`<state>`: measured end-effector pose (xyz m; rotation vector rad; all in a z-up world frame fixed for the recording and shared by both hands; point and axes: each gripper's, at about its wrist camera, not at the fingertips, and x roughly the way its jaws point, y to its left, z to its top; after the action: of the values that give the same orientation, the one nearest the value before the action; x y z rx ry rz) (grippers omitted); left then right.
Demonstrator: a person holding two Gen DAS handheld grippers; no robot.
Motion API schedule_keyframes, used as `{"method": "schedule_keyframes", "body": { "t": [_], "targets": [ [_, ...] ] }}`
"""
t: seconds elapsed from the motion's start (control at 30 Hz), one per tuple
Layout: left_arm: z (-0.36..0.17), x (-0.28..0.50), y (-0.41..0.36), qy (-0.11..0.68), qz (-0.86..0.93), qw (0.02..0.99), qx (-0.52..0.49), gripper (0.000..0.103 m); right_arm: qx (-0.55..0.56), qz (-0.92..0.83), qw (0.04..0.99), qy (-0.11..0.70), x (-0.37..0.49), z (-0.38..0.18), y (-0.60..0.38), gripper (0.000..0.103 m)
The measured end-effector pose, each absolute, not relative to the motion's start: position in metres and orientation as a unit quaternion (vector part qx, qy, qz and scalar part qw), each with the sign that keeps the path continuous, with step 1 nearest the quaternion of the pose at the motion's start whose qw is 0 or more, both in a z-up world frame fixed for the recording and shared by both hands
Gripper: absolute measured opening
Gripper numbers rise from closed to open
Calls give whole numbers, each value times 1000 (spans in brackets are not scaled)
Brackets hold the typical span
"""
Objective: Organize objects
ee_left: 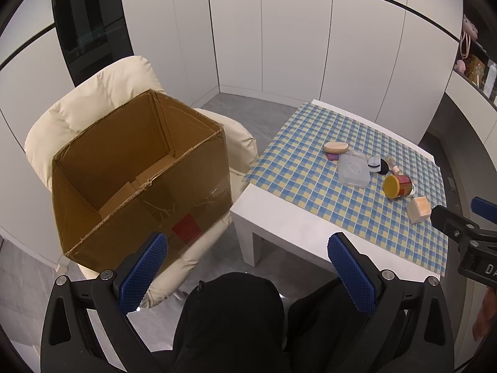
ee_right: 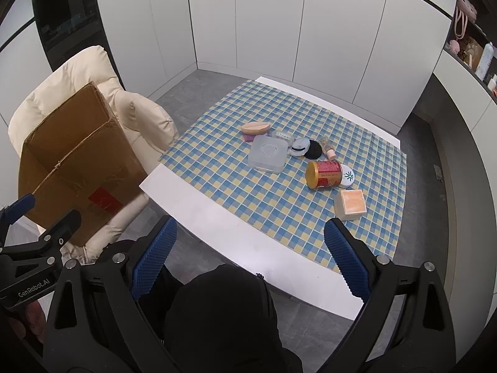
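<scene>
I have both grippers hanging above my lap, the left gripper (ee_left: 248, 275) and the right gripper (ee_right: 250, 256) each spread wide with nothing between the pads, short of the table (ee_right: 198, 205). The biggest thing is the box (ee_left: 139, 180), open-topped and empty, propped on the chair (ee_left: 93, 99) well apart from the clutter; stiff card, light, and it is where things look bound to go, so I leave it be. On the checked cloth (ee_right: 217, 155), the clear case (ee_right: 267, 153) is flat, hard and likely slick, best pinched across its short edges. The can (ee_right: 323, 174) lies on its side and will roll; I would take it across the round body, squarely. The cube (ee_right: 351, 204) nearest me offers flat faces, an easy grab. The bun-shaped piece (ee_right: 255, 127) looks light. The small bits behind, a dark pad and a little bottle perhaps, are too small to judge.
</scene>
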<state>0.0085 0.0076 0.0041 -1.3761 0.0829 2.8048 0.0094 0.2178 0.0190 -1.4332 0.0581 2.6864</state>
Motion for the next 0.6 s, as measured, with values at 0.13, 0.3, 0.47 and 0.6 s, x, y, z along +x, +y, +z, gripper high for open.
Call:
{"method": "schedule_keyframes", "body": {
  "t": [0.13, 0.3, 0.47, 0.6],
  "targets": [
    [4, 8, 7, 26, 897, 8, -441, 103, -463, 884, 52, 20, 10, 22, 220, 103],
    [3, 9, 8, 27, 897, 9, -442, 103, -465, 884, 48, 21, 10, 22, 220, 103],
    [5, 9, 8, 26, 899, 8, -438, 103, -462, 885, 50, 19, 11, 24, 219, 103],
    [3, 8, 7, 26, 897, 6, -442, 103, -461, 886, 51, 17, 12, 25, 218, 103]
  ]
}}
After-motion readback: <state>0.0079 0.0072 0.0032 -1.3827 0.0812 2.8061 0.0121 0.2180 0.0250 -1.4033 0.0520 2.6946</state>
